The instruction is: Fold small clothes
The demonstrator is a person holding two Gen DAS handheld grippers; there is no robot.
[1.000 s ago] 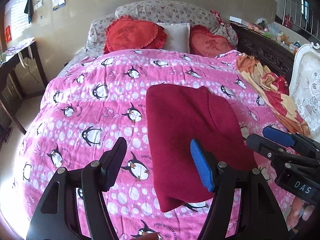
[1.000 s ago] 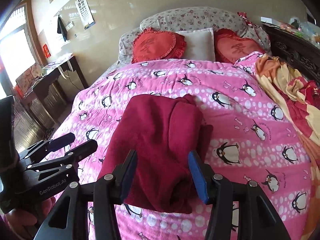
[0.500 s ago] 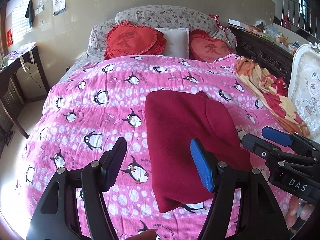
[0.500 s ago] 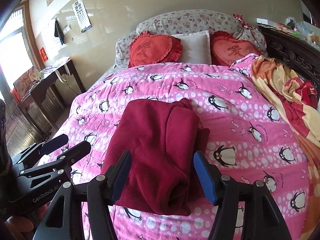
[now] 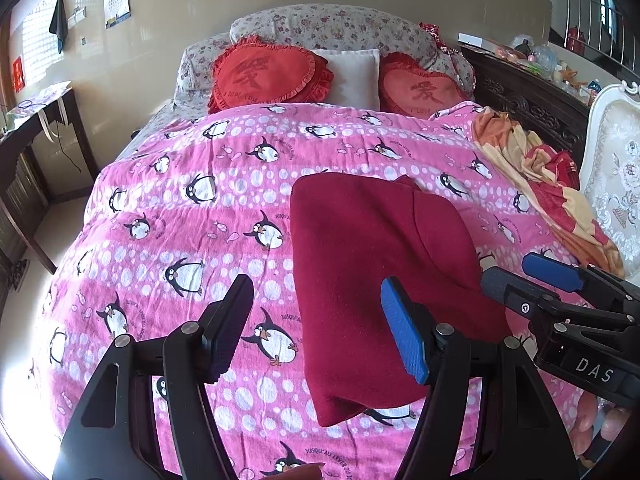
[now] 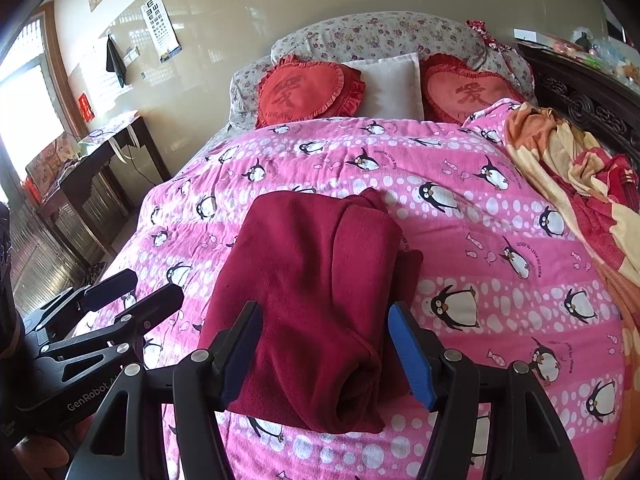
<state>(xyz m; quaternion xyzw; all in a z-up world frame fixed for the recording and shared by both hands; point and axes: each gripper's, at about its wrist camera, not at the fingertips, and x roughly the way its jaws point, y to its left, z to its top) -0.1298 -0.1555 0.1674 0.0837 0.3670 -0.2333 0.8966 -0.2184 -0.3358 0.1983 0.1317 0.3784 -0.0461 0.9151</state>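
A dark red garment lies folded into a long rectangle on the pink penguin bedspread; it also shows in the right wrist view. My left gripper is open and empty, held above the garment's near left edge. My right gripper is open and empty, above the garment's near end. Each gripper shows in the other's view: the right one at the right, the left one at the left.
An orange and red blanket lies crumpled on the bed's right side. Two red heart cushions and a white pillow sit at the head. A dark desk stands left, a white chair right.
Both grippers have drawn back and up a little from the folded garment. The garment has not moved. Both grippers stay open.
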